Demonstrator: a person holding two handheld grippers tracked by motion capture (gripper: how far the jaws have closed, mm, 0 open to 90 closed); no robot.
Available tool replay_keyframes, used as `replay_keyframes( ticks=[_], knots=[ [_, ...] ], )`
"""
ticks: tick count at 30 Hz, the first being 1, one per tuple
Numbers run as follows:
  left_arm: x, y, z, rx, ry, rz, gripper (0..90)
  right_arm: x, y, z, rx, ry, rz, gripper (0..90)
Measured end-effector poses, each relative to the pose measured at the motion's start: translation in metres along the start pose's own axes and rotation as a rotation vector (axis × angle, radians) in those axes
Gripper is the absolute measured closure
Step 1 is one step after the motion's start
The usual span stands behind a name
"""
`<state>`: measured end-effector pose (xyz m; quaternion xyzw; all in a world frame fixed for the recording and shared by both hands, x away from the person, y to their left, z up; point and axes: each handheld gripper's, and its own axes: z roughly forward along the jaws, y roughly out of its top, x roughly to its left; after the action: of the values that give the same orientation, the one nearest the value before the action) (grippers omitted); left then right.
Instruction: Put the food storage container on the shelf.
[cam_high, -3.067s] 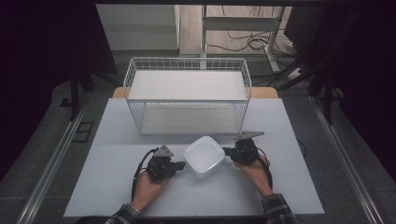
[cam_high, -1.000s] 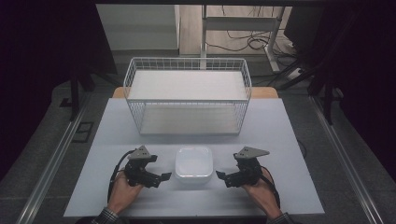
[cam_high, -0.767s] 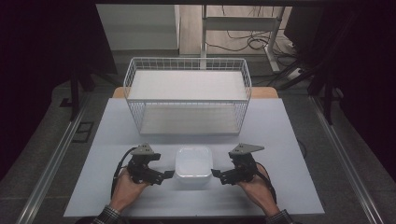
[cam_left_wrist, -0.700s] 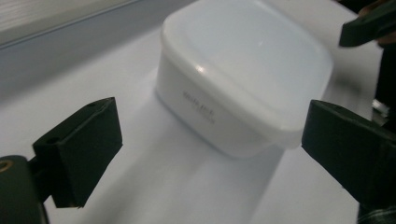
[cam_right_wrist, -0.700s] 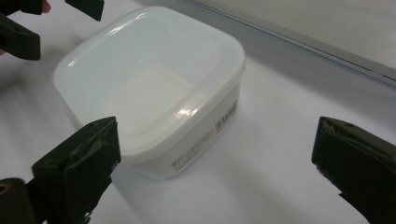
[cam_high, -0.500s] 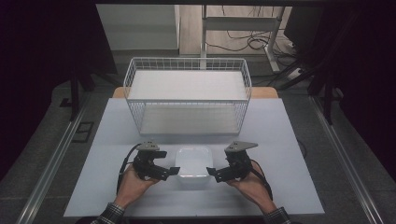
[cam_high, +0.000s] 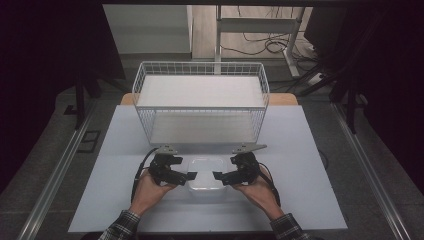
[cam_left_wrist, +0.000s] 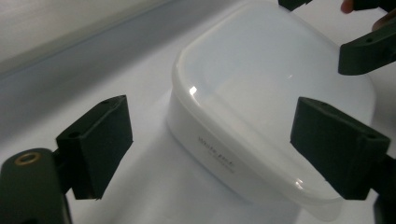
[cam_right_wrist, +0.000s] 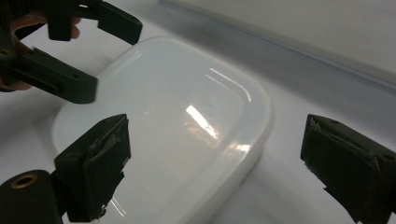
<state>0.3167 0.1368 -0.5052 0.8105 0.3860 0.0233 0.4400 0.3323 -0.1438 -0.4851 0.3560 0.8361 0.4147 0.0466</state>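
Note:
A white lidded plastic container (cam_high: 206, 172) lies flat on the table, in front of the wire basket. My left gripper (cam_high: 190, 176) reaches in from its left side and my right gripper (cam_high: 219, 176) from its right, their tips facing each other over the lid. Both have just been closing a little but stand open. In the left gripper view the container (cam_left_wrist: 261, 93) has its near edge between the wide jaws of the left gripper (cam_left_wrist: 215, 144), with no pad pressing on it. In the right gripper view the right gripper (cam_right_wrist: 219, 170) straddles the container (cam_right_wrist: 177, 116) the same way.
A white wire basket (cam_high: 200, 107) stands just behind the container, with nothing in it. The white table top (cam_high: 310, 190) has bare room left, right and in front of the hands. Dark floor and cables lie beyond the table.
Both hands have moved inward from either side, bringing the jaws over the container's edges. The container has stayed flat in place over the last second.

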Motion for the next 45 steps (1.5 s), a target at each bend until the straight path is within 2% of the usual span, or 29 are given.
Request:
replay_keyframes(
  ticks=[1, 2, 3, 4, 5, 6, 8, 10, 11, 12, 13, 14, 15, 19, 21, 26, 27, 28, 29, 30, 31, 35, 36, 37, 39, 45],
  knots=[
    [0.002, -0.001, 0.0, -0.001, -0.029, -0.025, 14.9, -0.001, -0.002, 0.005, 0.024, 0.013, 0.005, 9.2],
    [0.002, -0.001, 0.0, -0.001, -0.029, -0.025, 19.0, -0.001, -0.002, 0.005, 0.024, 0.013, 0.005, 9.2],
    [0.003, -0.002, -0.001, -0.002, -0.056, -0.036, 23.7, -0.004, -0.004, 0.007, 0.035, 0.044, 0.039, 13.8],
    [0.004, -0.003, 0.0, 0.002, -0.093, -0.047, 23.7, -0.004, -0.004, 0.007, 0.035, 0.044, 0.039, 13.8],
    [0.004, -0.006, 0.003, 0.017, -0.165, -0.073, 30.4, -0.007, -0.005, 0.006, 0.048, 0.095, 0.082, 21.1],
    [0.004, -0.006, 0.003, 0.017, -0.165, -0.073, 28.9, -0.007, -0.005, 0.005, 0.059, 0.097, 0.099, 21.7],
    [0.004, -0.008, 0.002, 0.019, -0.172, -0.098, 29.7, -0.006, -0.006, 0.004, 0.063, 0.095, 0.107, 23.1],
    [-0.001, -0.009, -0.001, 0.023, -0.16, -0.1, 31.8, -0.005, -0.008, 0.0, 0.077, 0.103, 0.148, 27.7],
    [-0.008, -0.011, -0.005, 0.018, -0.131, -0.095, 35.6, -0.005, -0.012, -0.006, 0.092, 0.118, 0.185, 34.9],
    [-0.008, -0.011, -0.005, 0.018, -0.131, -0.095, 39.1, -0.005, -0.012, -0.006, 0.092, 0.118, 0.185, 34.9],
    [-0.013, -0.013, -0.011, 0.003, -0.099, -0.092, 44.7, -0.005, -0.015, -0.014, 0.084, 0.117, 0.208, 48.0],
    [-0.013, -0.013, -0.011, 0.003, -0.099, -0.092, 48.2, -0.005, -0.015, -0.014, 0.084, 0.117, 0.208, 48.0],
    [-0.015, -0.014, -0.013, -0.001, -0.104, -0.09, 52.2, -0.002, -0.017, -0.023, 0.058, 0.094, 0.209, 58.6],
    [-0.021, -0.015, -0.02, -0.013, -0.086, -0.104, 61.1, 0.002, -0.021, -0.032, 0.04, 0.087, 0.222, 65.2],
    [-0.025, -0.014, -0.022, -0.025, -0.055, -0.109, 62.7, 0.003, -0.02, -0.033, 0.036, 0.078, 0.22, 66.7],
    [-0.031, -0.015, -0.026, -0.084, 0.014, -0.113, 74.3, 0.007, -0.02, -0.038, -0.016, 0.037, 0.217, 76.9],
    [-0.032, -0.015, -0.026, -0.095, 0.028, -0.118, 76.1, 0.009, -0.022, -0.038, -0.034, 0.014, 0.205, 77.6],
    [-0.032, -0.015, -0.026, -0.095, 0.028, -0.118, 76.9, 0.009, -0.022, -0.038, -0.034, 0.014, 0.205, 77.6],
    [-0.032, -0.016, -0.026, -0.102, 0.034, -0.12, 78.3, 0.013, -0.022, -0.037, -0.041, -0.011, 0.183, 77.6],
    [-0.032, -0.015, -0.027, -0.11, 0.043, -0.117, 78.3, 0.013, -0.022, -0.037, -0.041, -0.011, 0.183, 77.6],
    [-0.032, -0.013, -0.029, -0.119, 0.052, -0.106, 78.8, 0.016, -0.022, -0.036, -0.045, -0.035, 0.149, 77.7],
    [-0.031, -0.009, -0.035, -0.142, 0.048, -0.104, 78.9, 0.018, -0.017, -0.038, -0.07, -0.041, 0.121, 77.7],
    [-0.03, -0.008, -0.036, -0.145, 0.049, -0.102, 78.9, 0.02, -0.011, -0.041, -0.083, -0.051, 0.093, 77.6],
    [-0.03, -0.006, -0.037, -0.147, 0.051, -0.098, 78.9, 0.02, -0.011, -0.041, -0.083, -0.051, 0.093, 77.6],
    [-0.029, -0.002, -0.041, -0.155, 0.055, -0.091, 78.9, 0.024, -0.002, -0.045, -0.103, -0.068, 0.051, 77.6],
    [-0.028, 0.016, -0.054, -0.177, 0.067, -0.067, 78.9, 0.024, 0.015, -0.051, -0.127, -0.071, 0.021, 77.6]
  ],
)
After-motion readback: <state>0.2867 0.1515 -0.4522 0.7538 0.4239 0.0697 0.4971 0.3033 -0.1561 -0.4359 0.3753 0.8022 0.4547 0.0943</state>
